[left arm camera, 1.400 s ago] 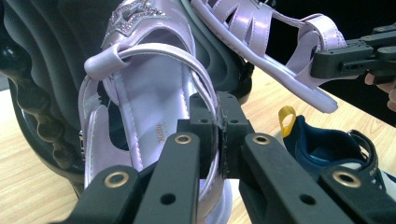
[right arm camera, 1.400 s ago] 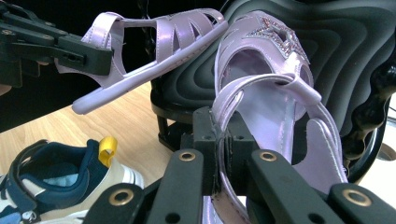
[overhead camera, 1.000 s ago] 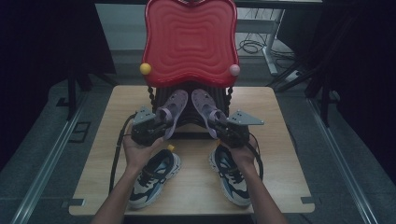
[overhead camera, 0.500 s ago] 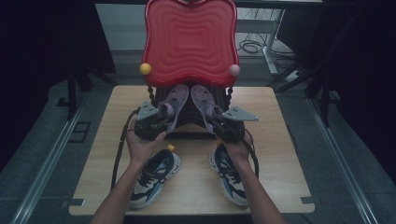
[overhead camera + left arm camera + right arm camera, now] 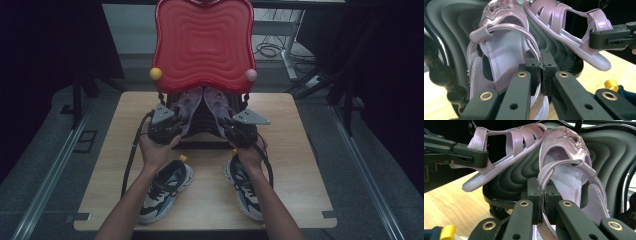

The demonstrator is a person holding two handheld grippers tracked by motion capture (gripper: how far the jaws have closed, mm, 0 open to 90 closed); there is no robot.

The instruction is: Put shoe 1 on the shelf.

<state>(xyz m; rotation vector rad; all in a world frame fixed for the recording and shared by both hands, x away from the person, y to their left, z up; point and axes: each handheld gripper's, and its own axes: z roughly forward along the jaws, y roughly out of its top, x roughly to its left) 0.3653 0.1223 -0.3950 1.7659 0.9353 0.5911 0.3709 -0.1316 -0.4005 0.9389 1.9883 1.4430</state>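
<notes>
Two lilac strappy sandals lie on a black ribbed shell (image 5: pixel 200 131) beneath an upright red ribbed lid (image 5: pixel 202 42). My left gripper (image 5: pixel 172 131) is shut on the side strap of the left sandal (image 5: pixel 189 107). In the left gripper view the jaws (image 5: pixel 540 72) pinch that strap, and the sandal (image 5: pixel 504 55) shows a glittery star. My right gripper (image 5: pixel 236 132) is shut on the strap of the right sandal (image 5: pixel 215 104). In the right gripper view the pinch (image 5: pixel 541 197) is on the sandal (image 5: pixel 571 177). Each gripper view shows the other sandal (image 5: pixel 574 27) (image 5: pixel 509 147) farther off, held by the other gripper.
Two blue-and-white sneakers (image 5: pixel 167 190) (image 5: pixel 245 187) lie on the wooden table (image 5: pixel 295 165) near the front edge, under my forearms. A yellow ball (image 5: pixel 155 73) and a pink ball (image 5: pixel 251 75) sit at the lid's lower corners. Dark stands and cables surround the table.
The right gripper has moved its sandal a little inward and toward the red lid. The left gripper has hardly shifted. Both stay shut on their sandals.
</notes>
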